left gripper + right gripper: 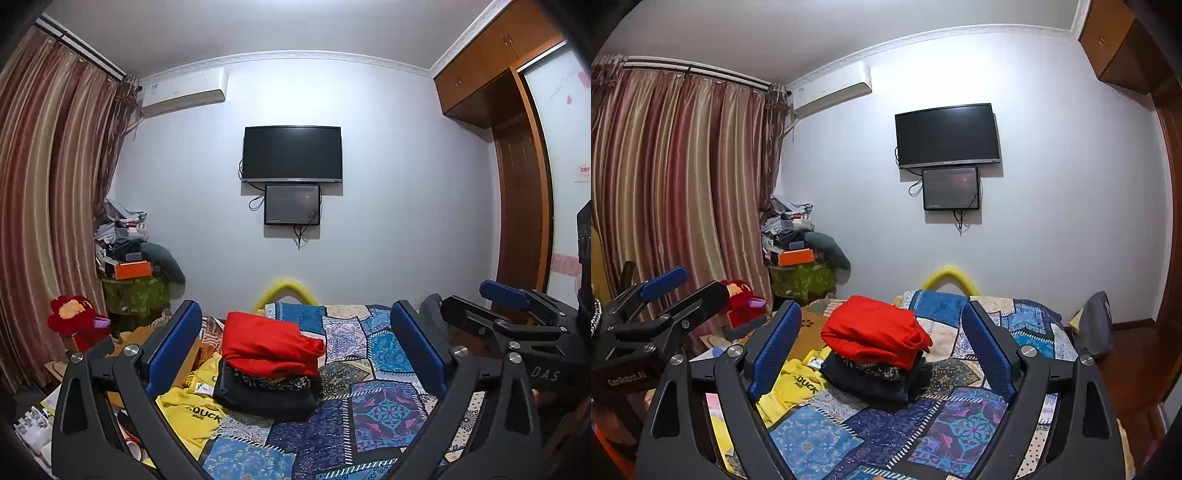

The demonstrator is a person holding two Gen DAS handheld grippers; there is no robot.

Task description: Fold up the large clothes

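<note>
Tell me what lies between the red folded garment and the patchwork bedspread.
In both wrist views, the red garment tops a stack: a dark patterned piece and a folded dark navy garment lie between it and the bedspread.

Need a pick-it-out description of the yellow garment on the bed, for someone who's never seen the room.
Start at the bed with the blue patchwork quilt under the wall-mounted TV. A folded stack topped by a red garment sits on it. The yellow T-shirt lies unfolded left of that stack, the only piece with black "DUCK" lettering.
</note>
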